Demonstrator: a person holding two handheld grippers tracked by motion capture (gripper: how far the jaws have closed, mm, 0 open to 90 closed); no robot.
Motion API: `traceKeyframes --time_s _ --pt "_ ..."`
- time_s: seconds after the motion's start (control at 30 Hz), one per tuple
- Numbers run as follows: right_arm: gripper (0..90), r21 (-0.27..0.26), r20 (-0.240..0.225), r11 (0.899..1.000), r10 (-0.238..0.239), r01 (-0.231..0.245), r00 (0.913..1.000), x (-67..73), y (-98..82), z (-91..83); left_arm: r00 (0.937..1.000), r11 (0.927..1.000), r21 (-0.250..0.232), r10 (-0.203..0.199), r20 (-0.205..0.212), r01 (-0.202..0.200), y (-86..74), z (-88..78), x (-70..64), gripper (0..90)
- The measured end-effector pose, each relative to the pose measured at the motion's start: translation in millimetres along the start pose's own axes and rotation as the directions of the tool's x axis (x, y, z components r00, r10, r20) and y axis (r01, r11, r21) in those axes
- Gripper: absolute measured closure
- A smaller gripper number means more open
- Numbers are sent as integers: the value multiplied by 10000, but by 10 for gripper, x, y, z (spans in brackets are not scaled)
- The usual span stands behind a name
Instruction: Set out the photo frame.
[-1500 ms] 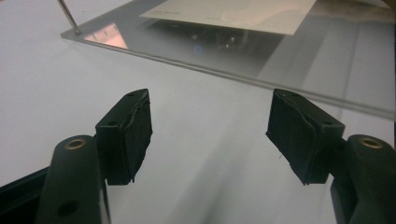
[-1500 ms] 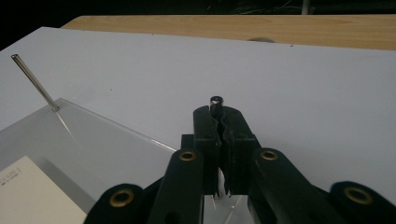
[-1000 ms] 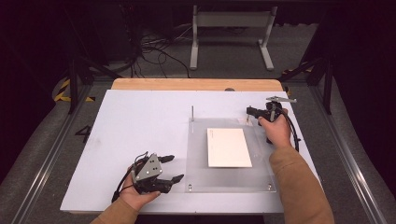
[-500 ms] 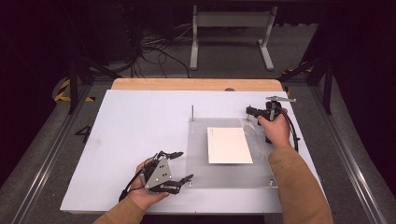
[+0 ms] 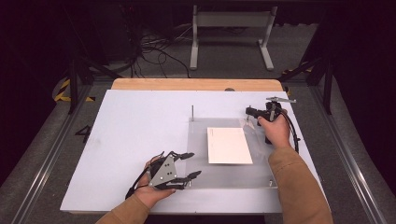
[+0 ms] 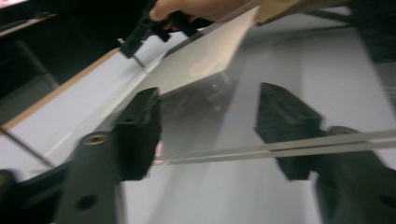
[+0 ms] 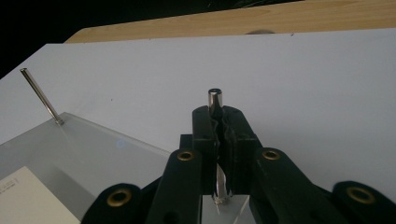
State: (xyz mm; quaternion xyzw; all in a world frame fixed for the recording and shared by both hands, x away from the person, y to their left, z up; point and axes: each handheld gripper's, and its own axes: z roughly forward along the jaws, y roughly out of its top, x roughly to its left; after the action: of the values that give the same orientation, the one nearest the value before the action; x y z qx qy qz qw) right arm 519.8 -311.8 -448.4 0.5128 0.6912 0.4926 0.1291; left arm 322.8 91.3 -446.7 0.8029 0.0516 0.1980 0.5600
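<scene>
A clear acrylic plate lies on the white board with a white sheet of paper on top of it. My right gripper is at the plate's far right corner. There it is shut on an upright metal pin, whose top sticks out above the pads. My left gripper lies level at the plate's near left edge. Its jaws have just been closing but stand open, and the plate's edge runs across in front of them. The pads press on nothing.
A second thin metal pin stands at the plate's far left corner. A wooden strip borders the board's far side. Beyond it are dark floor, cables and a metal stand. The board's left half is bare.
My left gripper has moved right, up to the plate's near left edge, and its jaws have narrowed. The right gripper has stayed on the pin.
</scene>
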Motion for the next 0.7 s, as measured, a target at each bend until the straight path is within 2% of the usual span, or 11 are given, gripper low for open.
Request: traceKeyframes --time_s 0.03,0.23,0.37,0.5,0.6,0.67,0.7 --pt "840 0 -11 10000 4 -4 10000 -1 -4 2 9999 9999 -6 158 7 -158 9 -4 -1 442" --pt "839 143 120 9991 -392 390 9992 23 5 -1 10000 9994 -349 14 -92 -17 36 -25 20 512" --pt "824 186 28 9991 -378 377 9993 18 13 -15 10000 9995 -319 44 -42 -45 37 -27 27 515" --pt "682 137 79 9982 -585 584 9983 45 42 -65 10000 9994 -345 -62 -4 62 55 -33 46 516" --pt "593 -114 -173 9932 -1158 1156 9931 116 93 -166 9999 9995 -311 -106 1 106 76 -39 58 520" --pt "571 -103 -176 9859 -1674 1672 9857 159 128 -252 9999 9994 -323 -156 13 156 87 -39 67 520" --pt "565 -141 -222 9847 -1740 1738 9845 175 140 -294 9998 9993 -318 -179 10 179 91 -40 70 520"
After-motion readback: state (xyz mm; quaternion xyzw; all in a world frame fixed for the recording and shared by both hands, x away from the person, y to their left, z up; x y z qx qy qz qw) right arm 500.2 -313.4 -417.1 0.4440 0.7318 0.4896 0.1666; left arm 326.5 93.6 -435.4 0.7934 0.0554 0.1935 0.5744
